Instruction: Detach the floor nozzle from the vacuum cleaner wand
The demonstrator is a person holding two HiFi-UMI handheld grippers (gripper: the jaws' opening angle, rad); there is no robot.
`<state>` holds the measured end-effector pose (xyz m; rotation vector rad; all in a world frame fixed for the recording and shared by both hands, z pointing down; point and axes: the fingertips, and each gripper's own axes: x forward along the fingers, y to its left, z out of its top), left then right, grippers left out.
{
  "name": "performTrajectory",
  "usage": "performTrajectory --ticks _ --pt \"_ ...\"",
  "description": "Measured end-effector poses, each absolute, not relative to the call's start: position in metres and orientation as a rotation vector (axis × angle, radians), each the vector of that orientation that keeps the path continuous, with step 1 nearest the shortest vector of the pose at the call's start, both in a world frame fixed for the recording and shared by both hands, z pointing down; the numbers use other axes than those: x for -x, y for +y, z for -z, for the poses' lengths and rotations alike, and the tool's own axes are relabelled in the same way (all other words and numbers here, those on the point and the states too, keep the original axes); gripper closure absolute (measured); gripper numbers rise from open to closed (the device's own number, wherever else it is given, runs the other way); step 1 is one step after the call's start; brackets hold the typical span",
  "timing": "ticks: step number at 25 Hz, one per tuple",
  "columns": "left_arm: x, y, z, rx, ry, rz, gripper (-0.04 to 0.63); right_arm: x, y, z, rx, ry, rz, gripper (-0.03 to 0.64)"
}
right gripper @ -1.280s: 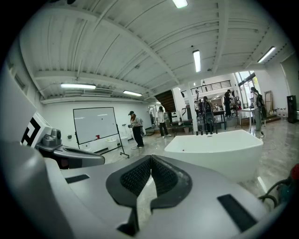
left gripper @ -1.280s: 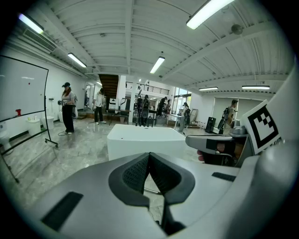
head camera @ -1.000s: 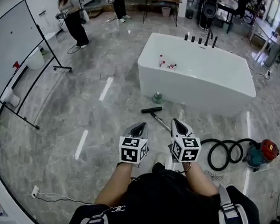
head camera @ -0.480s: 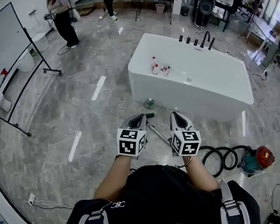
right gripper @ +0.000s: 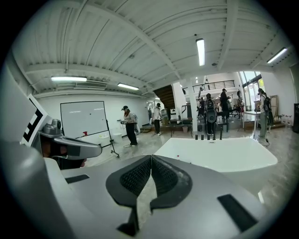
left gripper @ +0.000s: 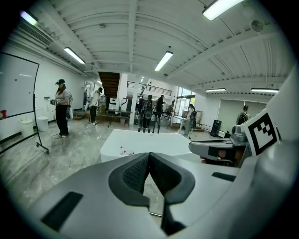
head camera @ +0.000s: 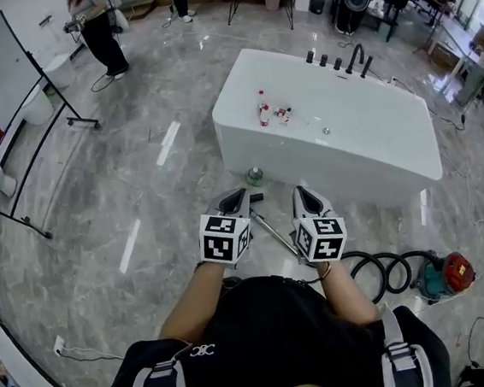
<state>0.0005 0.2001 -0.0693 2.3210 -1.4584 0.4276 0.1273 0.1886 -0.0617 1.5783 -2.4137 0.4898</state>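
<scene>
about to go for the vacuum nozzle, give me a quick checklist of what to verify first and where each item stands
1. Left gripper open for a grasp: not ok, jaws together, nothing between them.
2. Right gripper open: not ok, jaws together, empty.
3. Wand in sight: ok, lying between the two grippers in the head view.
4. Floor nozzle in clear sight: not ok, mostly hidden behind the left gripper.
5. Nozzle-to-wand joint state: cannot tell.
6. Hose clear of the hands: ok, coiled off to the right.
</scene>
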Motion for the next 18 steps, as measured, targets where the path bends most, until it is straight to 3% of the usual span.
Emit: performTrajectory --ticks 18 --pt "0.02 0.046 0.05 -2.339 -1.273 -0.405 0.586 -0.091 0.071 -0.006 -1.498 -2.268 -0.577 0.601"
